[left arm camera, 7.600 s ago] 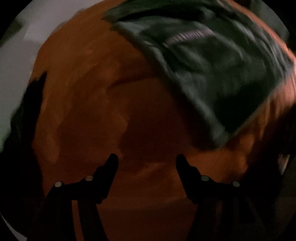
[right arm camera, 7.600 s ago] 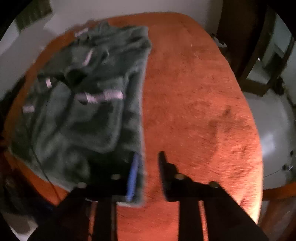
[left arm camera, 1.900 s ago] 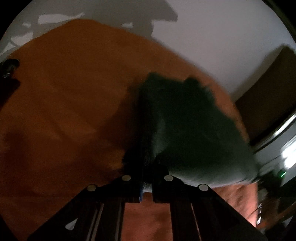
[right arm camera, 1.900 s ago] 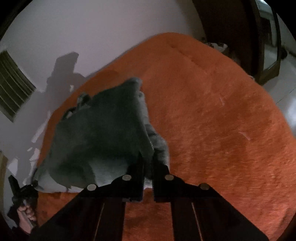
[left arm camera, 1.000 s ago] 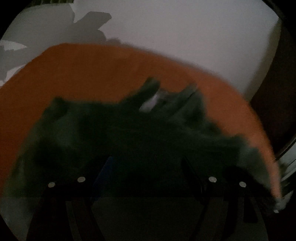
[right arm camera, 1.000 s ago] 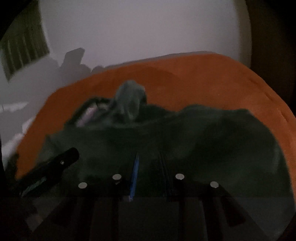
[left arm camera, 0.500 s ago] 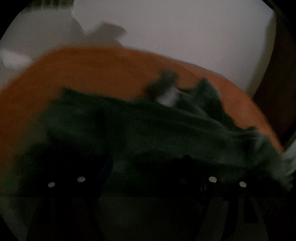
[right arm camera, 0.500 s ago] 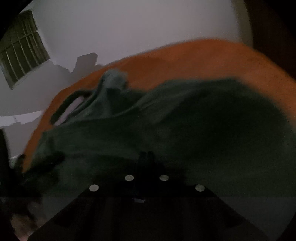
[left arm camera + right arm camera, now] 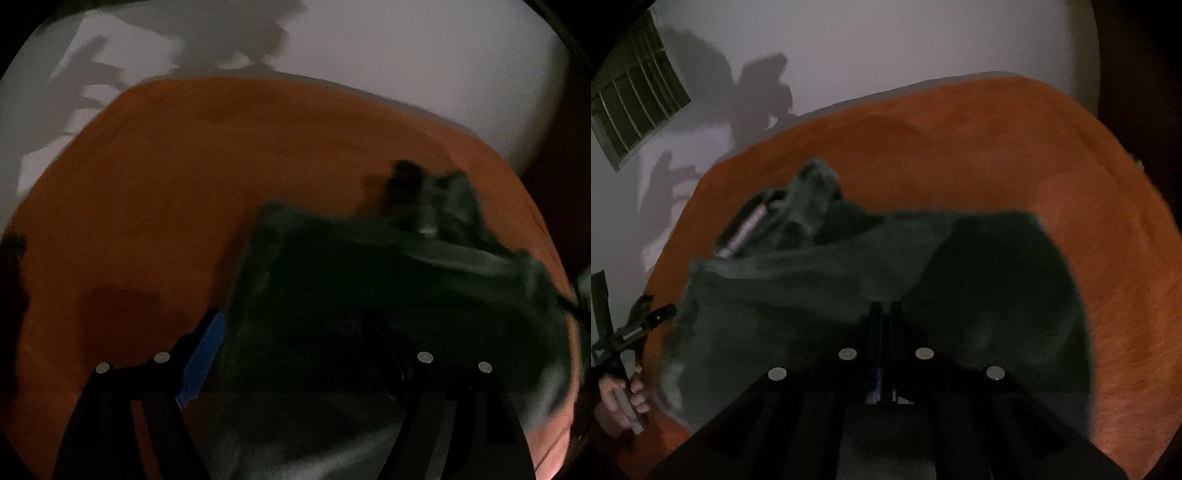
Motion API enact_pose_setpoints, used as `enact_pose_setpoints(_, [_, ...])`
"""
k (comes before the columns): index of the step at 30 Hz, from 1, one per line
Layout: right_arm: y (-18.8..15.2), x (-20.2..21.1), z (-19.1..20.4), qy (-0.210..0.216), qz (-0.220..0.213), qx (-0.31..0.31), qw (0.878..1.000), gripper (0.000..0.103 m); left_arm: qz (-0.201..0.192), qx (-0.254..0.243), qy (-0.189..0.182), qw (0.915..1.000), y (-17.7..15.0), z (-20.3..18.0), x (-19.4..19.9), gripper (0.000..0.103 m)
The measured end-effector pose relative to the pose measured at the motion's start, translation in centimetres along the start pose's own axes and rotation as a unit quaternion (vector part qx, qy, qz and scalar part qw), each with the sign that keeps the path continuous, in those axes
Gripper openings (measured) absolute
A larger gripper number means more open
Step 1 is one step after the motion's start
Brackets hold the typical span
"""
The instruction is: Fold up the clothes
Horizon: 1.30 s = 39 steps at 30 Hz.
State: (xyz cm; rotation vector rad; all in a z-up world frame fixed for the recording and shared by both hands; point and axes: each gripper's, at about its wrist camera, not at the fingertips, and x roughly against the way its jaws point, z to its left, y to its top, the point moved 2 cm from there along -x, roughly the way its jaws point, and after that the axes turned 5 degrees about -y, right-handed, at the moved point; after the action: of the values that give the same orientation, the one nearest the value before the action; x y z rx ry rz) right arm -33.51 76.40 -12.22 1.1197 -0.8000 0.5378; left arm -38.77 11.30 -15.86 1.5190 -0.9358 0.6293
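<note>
On the orange blanket the dark green garment is lying half folded. Right gripper is sitting fully closed, whether pinching cloth I cannot tell; left gripper is gaping wide over the garment, gripping nothing. Best aligning edges before creasing. Blanket is offering open room left and beyond.

dark green garment, folded, on orange bedspread
</note>
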Motion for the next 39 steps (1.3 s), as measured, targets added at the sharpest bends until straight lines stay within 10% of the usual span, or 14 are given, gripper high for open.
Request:
enact_pose_setpoints(4, [4.3,5.1,2.4,0.002,0.028,0.007,1.000,0.003,0.058,-0.050,-0.024,0.9968,4.1,-3.2,5.9,0.078])
enact_pose_setpoints(8, [7.8,7.3,4.8,0.009,0.028,-0.019,0.999,0.028,0.079,-0.043,-0.042,0.9951,7.8,-6.7,5.8,0.078])
enact_pose_setpoints(18, [10.2,-3.8,9.9,0.008,0.034,-0.053,0.998,0.028,0.082,-0.050,0.000,0.9954,10.0,-12.2,-2.9,0.076])
enact_pose_setpoints(24, [8.8,-11.1,12.3,0.011,0.083,0.033,0.996,0.028,0.124,-0.036,-0.025,0.9914,11.0,-10.8,-10.4,0.076])
enact_pose_setpoints(28, [8.1,-15.3,13.8,0.032,0.117,0.050,0.991,0.051,0.139,-0.002,-0.057,0.9886,12.5,-8.7,-14.8,0.076])
enact_pose_setpoints(32, [7.9,-16.9,15.6,0.068,0.138,0.025,0.988,0.052,0.157,0.079,-0.137,0.9750,12.7,-6.4,-17.2,0.031])
enact_pose_setpoints(37, [7.4,-17.5,17.6,0.029,0.145,0.060,0.987,0.060,0.150,0.104,-0.161,0.9699,12.4,-4.7,-17.1,0.022])
enact_pose_setpoints(39, [7.3,-17.5,17.8,-0.014,0.132,0.082,0.988,0.028,0.154,0.100,-0.171,0.9679,12.3,-4.8,-17.3,0.014])
